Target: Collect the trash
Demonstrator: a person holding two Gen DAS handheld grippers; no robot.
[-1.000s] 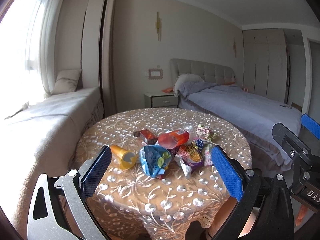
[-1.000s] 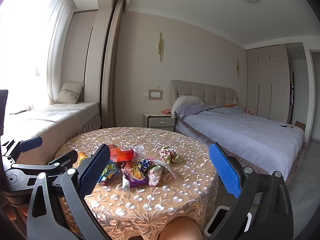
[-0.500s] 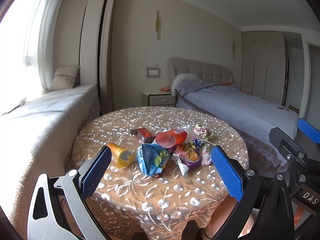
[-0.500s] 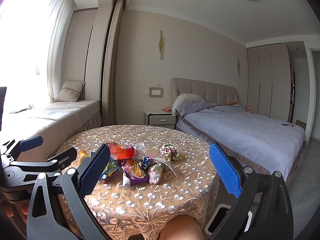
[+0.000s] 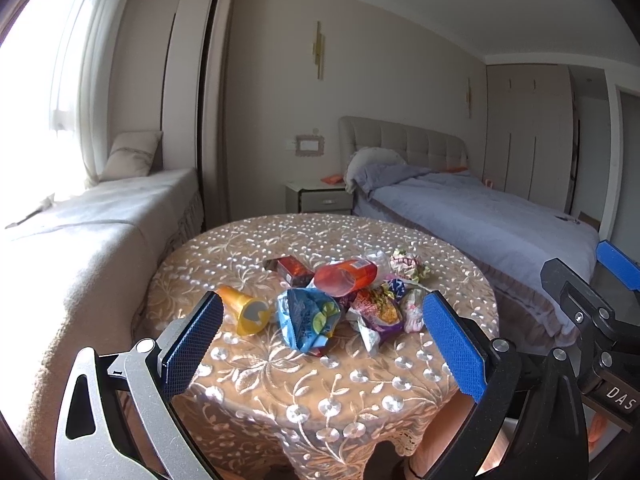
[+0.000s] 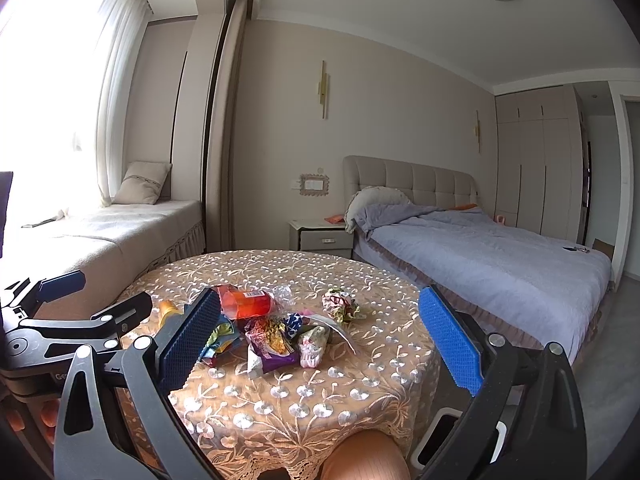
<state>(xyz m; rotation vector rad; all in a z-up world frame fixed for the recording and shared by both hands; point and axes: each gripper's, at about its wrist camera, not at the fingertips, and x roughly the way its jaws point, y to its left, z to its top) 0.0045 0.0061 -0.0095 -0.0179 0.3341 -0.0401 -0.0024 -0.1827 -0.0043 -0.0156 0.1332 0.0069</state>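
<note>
A heap of trash lies on the round table (image 5: 320,392) with a lace cloth: a yellow cup (image 5: 245,309) on its side, a blue snack bag (image 5: 306,318), an orange plastic bottle (image 5: 346,277), a purple wrapper (image 5: 376,312), a red box (image 5: 294,269) and a crumpled wrapper (image 5: 408,266). My left gripper (image 5: 320,344) hovers open in front of the heap, holding nothing. In the right wrist view the same heap shows the orange plastic bottle (image 6: 246,304) and purple wrapper (image 6: 270,344). My right gripper (image 6: 316,340) is open and empty, short of the table.
A white bin (image 6: 448,436) stands on the floor at the table's right side. A bed (image 6: 480,264) fills the right, a window bench (image 6: 100,236) the left, a nightstand (image 6: 320,236) behind. A person's knee (image 6: 364,456) is under the table edge.
Both views have tilted up and drawn back slightly, so the table and trash sit a little lower and farther. Both grippers stay open and nothing on the table has moved.
</note>
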